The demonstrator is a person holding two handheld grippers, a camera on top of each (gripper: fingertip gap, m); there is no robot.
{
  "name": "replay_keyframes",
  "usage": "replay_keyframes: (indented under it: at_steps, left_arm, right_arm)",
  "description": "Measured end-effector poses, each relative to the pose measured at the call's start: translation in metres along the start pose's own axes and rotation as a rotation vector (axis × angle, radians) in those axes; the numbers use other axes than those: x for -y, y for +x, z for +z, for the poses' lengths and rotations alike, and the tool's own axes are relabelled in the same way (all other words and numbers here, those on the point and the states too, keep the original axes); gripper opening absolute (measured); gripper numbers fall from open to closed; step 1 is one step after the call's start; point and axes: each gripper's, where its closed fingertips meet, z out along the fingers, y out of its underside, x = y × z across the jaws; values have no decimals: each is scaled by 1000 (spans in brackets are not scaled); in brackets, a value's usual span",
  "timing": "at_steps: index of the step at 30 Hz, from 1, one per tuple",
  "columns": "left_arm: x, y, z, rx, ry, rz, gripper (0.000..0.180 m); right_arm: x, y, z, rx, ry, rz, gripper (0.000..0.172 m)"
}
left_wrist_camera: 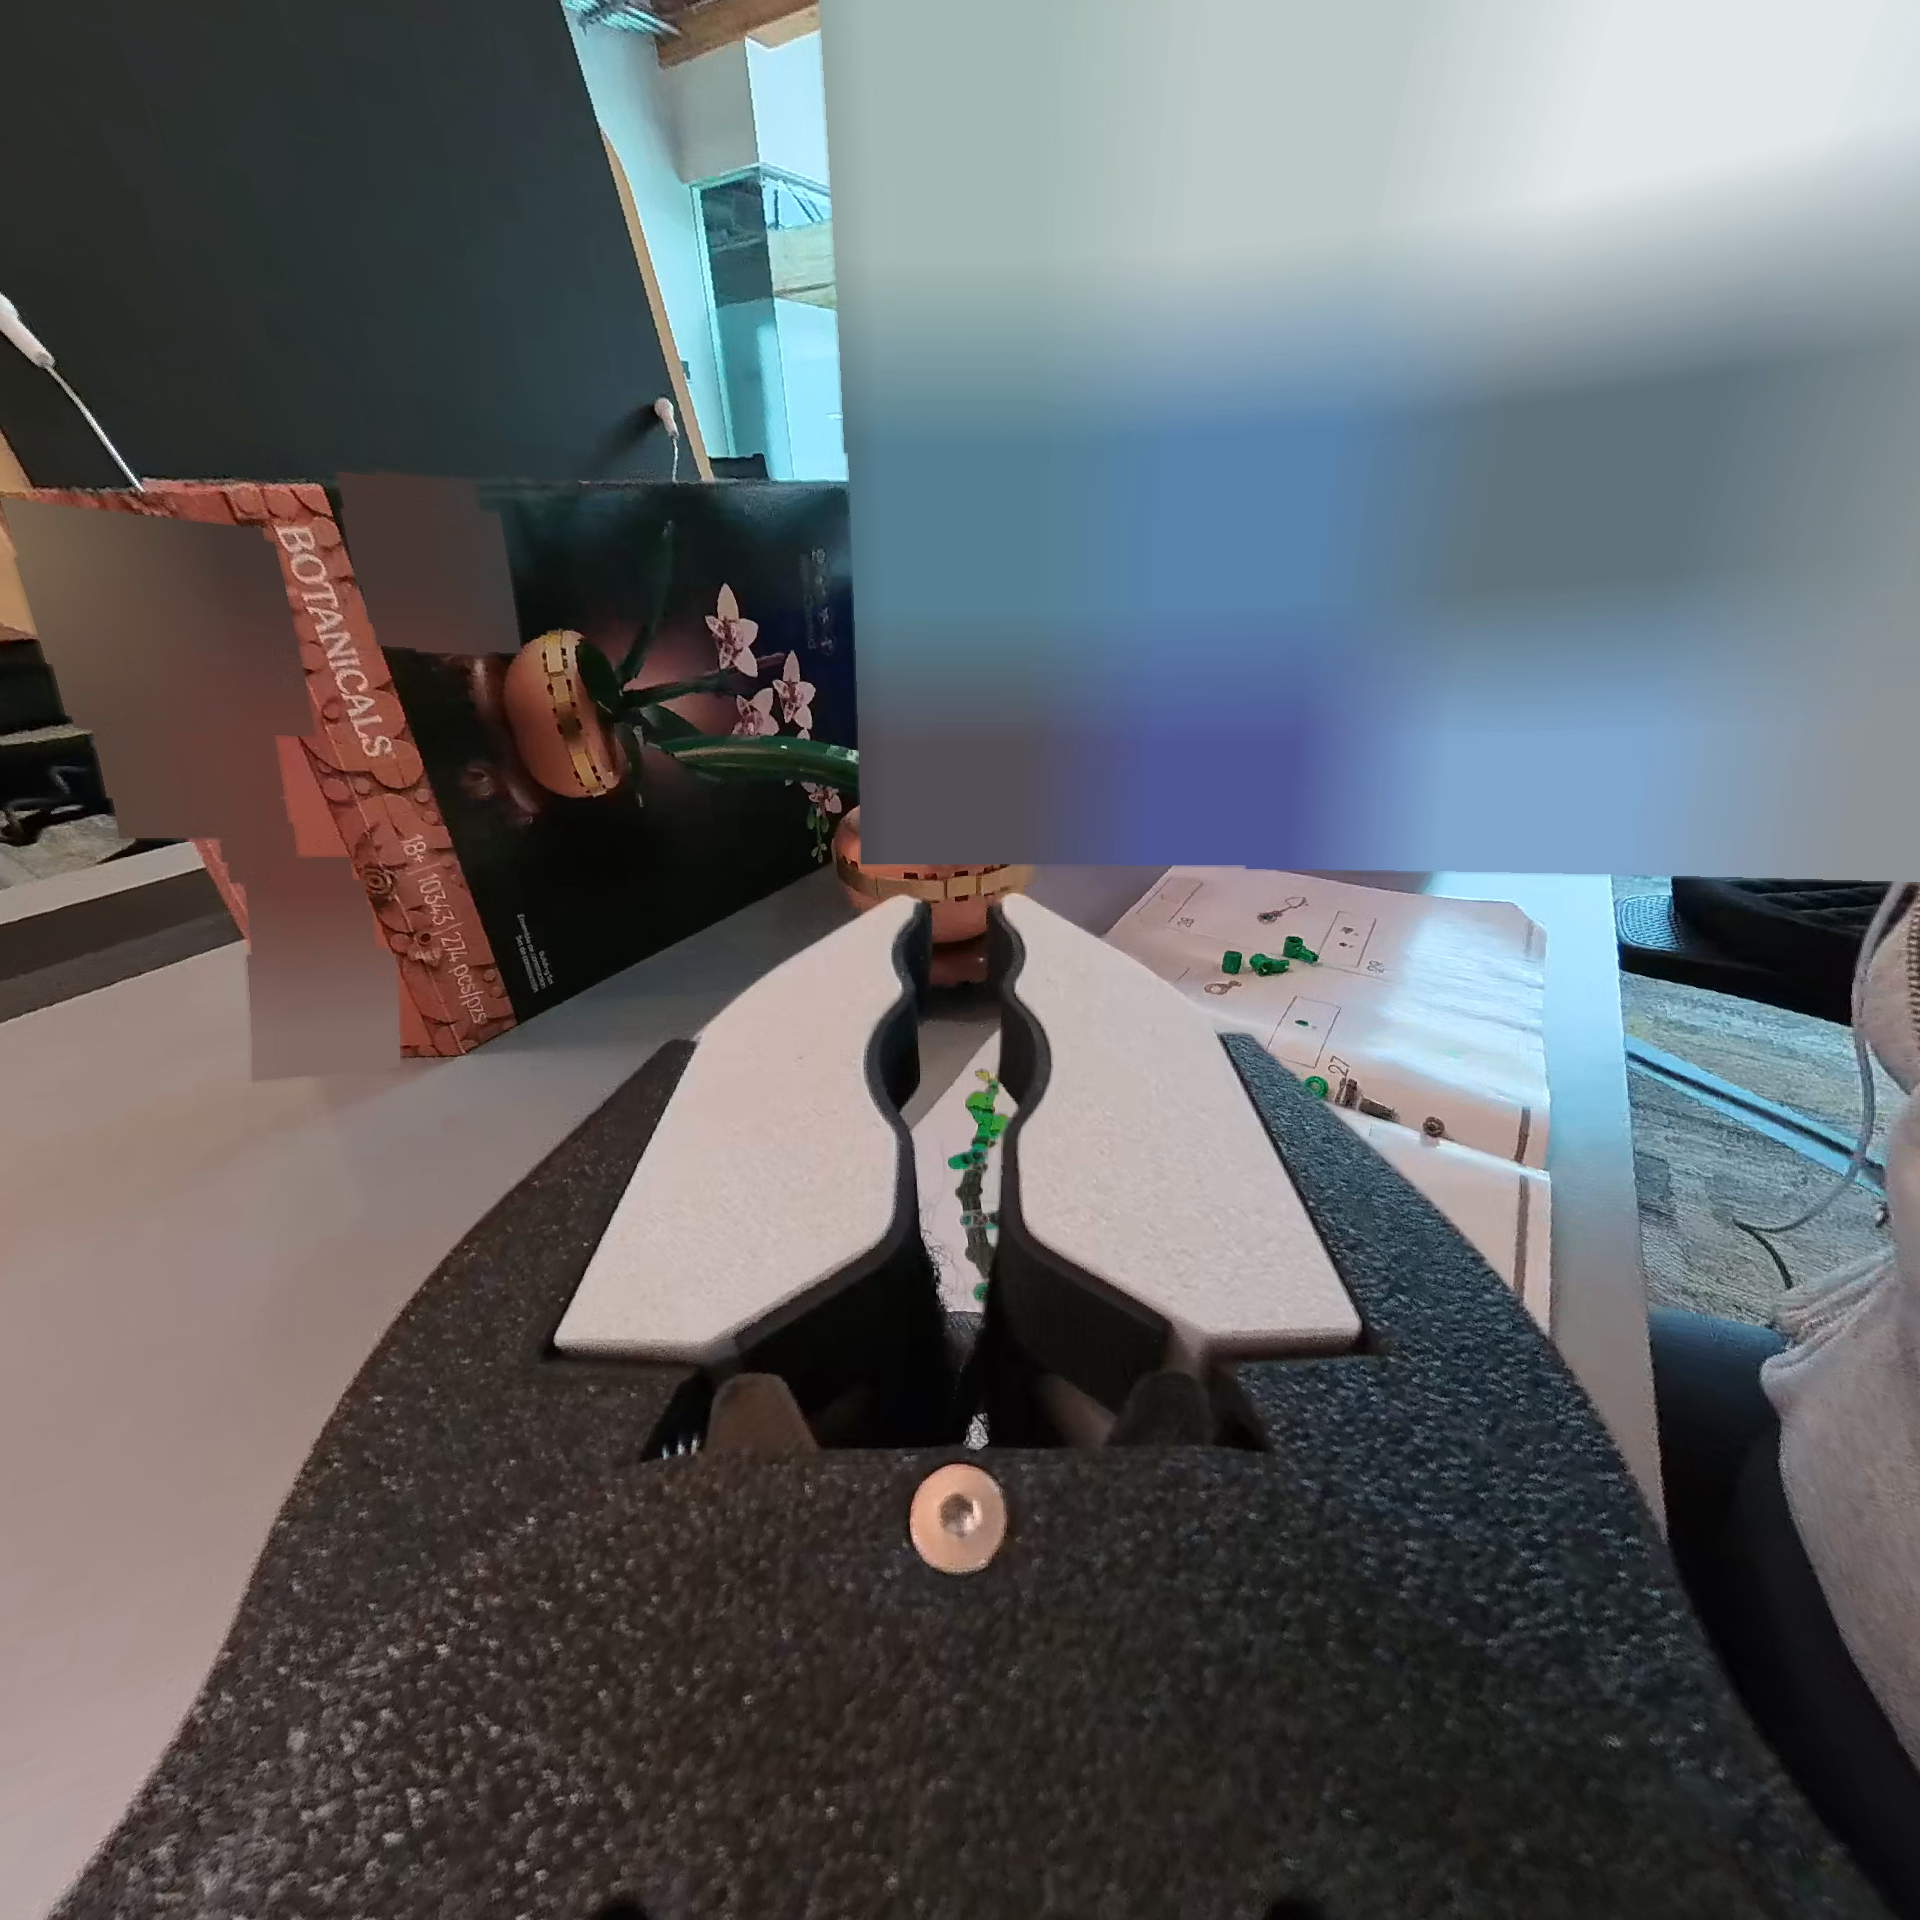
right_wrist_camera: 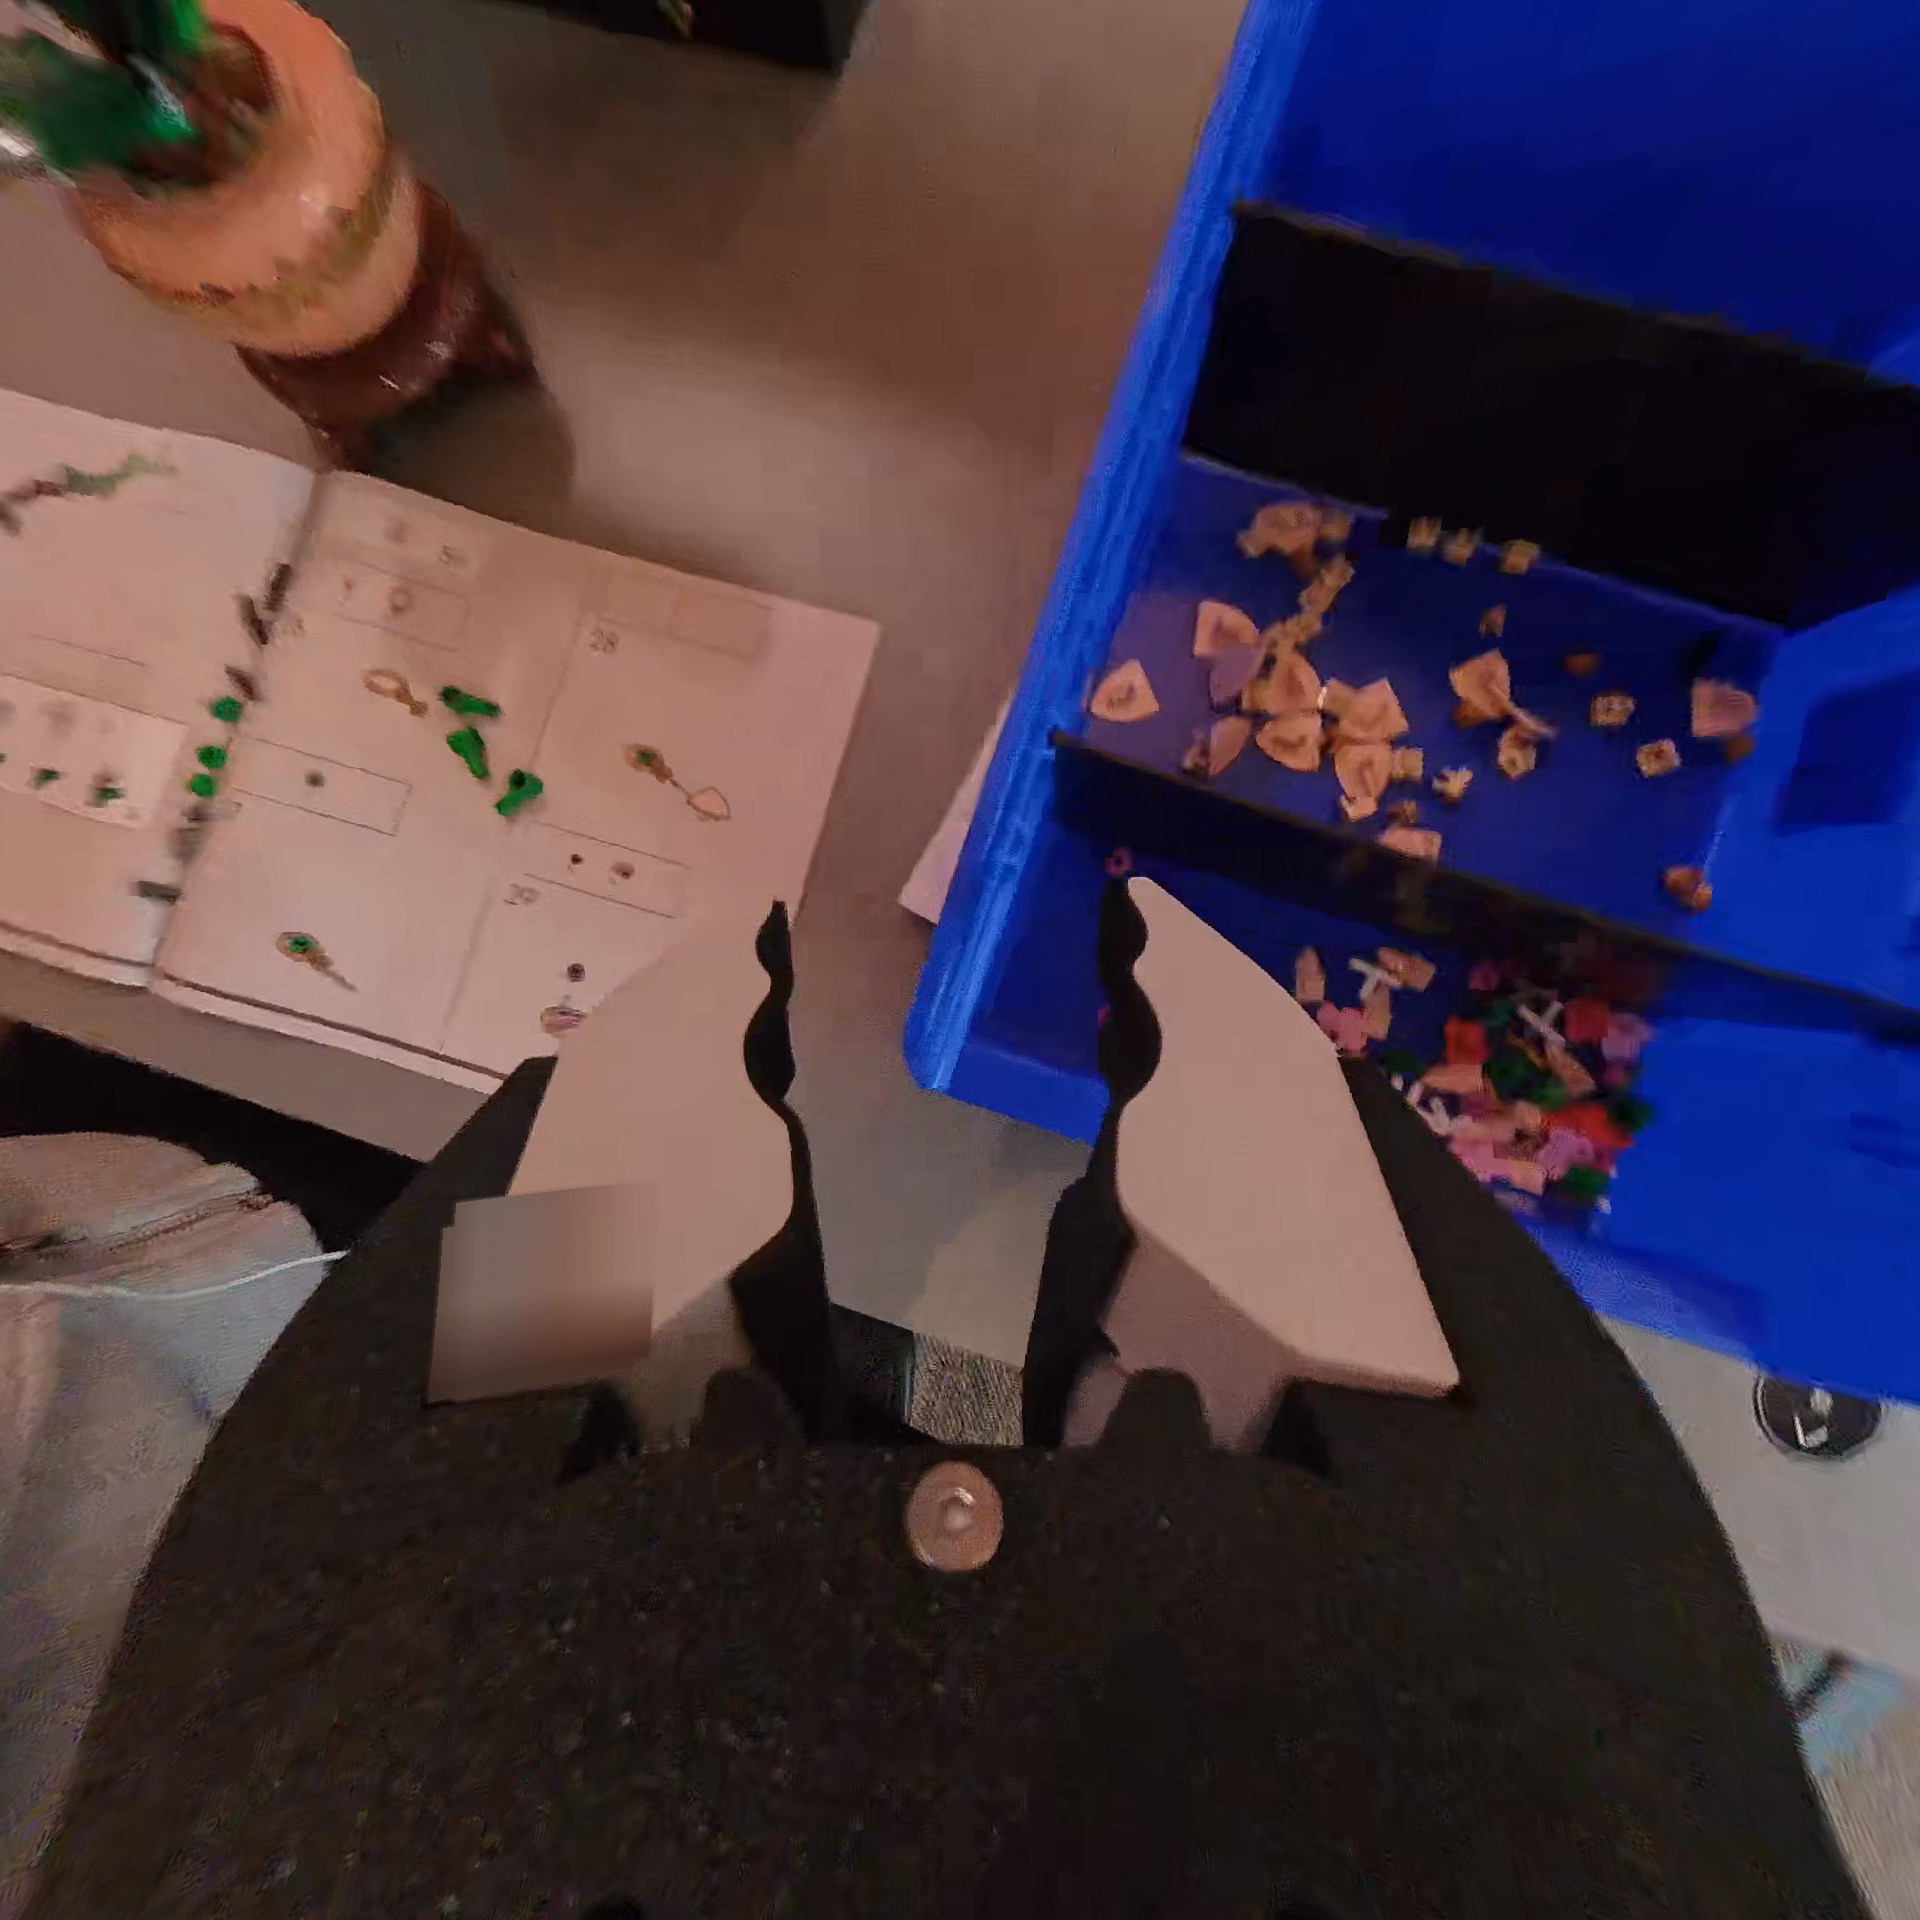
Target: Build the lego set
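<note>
My left gripper (left_wrist_camera: pixel 961 914) hovers low over the table and points at a tan and brown brick-built pot (left_wrist_camera: pixel 956 961). Its fingers stand a narrow slit apart, and I see nothing pressed between the pads. Through the slit a green and dark stem (left_wrist_camera: pixel 977 1132) shows on the white page below. My right gripper (right_wrist_camera: pixel 945 904) is wide open and empty. Its left finger is over the grey table beside an open instruction booklet (right_wrist_camera: pixel 644 727). Its right finger (right_wrist_camera: pixel 1226 1091) is over the near corner of a blue sorting bin (right_wrist_camera: pixel 997 935).
Three loose green pieces (right_wrist_camera: pixel 473 743) lie on the booklet (left_wrist_camera: pixel 1403 997); they also show in the left wrist view (left_wrist_camera: pixel 1268 961). The bin holds tan pieces (right_wrist_camera: pixel 1309 707) and mixed coloured pieces (right_wrist_camera: pixel 1527 1070). The pot (right_wrist_camera: pixel 291 208) stands beyond the booklet. A set box (left_wrist_camera: pixel 582 779) stands behind. A grey sleeve (left_wrist_camera: pixel 1849 1455) is at the right. There is about 40 centimeters between the tips of the two grippers.
</note>
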Motion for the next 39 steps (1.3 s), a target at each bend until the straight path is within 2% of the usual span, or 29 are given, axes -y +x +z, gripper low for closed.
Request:
replay_keyframes:
  at_steps: [1, 2, 3, 4, 5, 6, 9, 13, 17, 19, 23, 28, 30, 32, 35, 37, 39]
  left_arm:
    - [-2, 0, 1, -3, -7, -1, 9]
    - [-3, 1, 2, -7, -9, -2, 10]
    - [-2, 1, 2, -11, -6, -4, 10]
    - [-1, 2, 2, -16, 1, -8, 10]
    - [-1, 2, 2, -20, 10, -14, 10]
    - [1, 3, 1, -23, 19, -21, 10]
    - [8, 1, -2, -20, 61, -38, 10]
    - [15, -1, -6, -18, 106, -65, 9]
    - [15, -2, -6, -17, 102, -74, 10]
    - [13, -7, -8, 12, 81, -73, 9]
    - [12, -11, -10, 37, 72, -67, 9]
    - [12, -12, -10, 61, 56, -41, 10]
    - [10, -17, -10, 89, 42, -54, 9]
    - [10, -25, -12, 135, 38, -61, 9]
    - [13, -35, -18, 196, 53, -54, 8]
    - [13, -39, -20, 215, 54, -70, 7]
    - [12, -42, -22, 234, 53, -83, 6]
  right_arm:
    - [-12, 4, 10, -77, -36, 5, 56]
    - [-20, 5, 21, -128, -53, -7, 43]
    - [-20, 2, 31, -150, -22, -33, 16]
    - [-16, 7, 34, -219, 26, -59, 6]
    - [-11, 12, 31, -285, 55, -76, 4]
    - [-4, 18, 25, -339, 95, -64, 5]
    - [22, 18, 13, -347, 237, -21, 6]
    - [35, 3, 25, -397, 206, -92, 8]
    - [19, 0, 46, -447, 110, -108, 8]
    - [11, -1, 53, -416, 100, -91, 7]
    - [7, 9, 53, -456, 117, -85, 6]
    - [-3, 25, 43, -413, 116, -78, 7]
    - [-1, 30, 37, -427, 148, -120, 12]
    - [11, 30, 18, -471, 268, -152, 45]
    - [41, 21, -29, -509, 542, -167, 94]
    - [64, -8, -49, -362, 721, -174, 66]
    - [83, -42, -59, -157, 857, -178, 99]
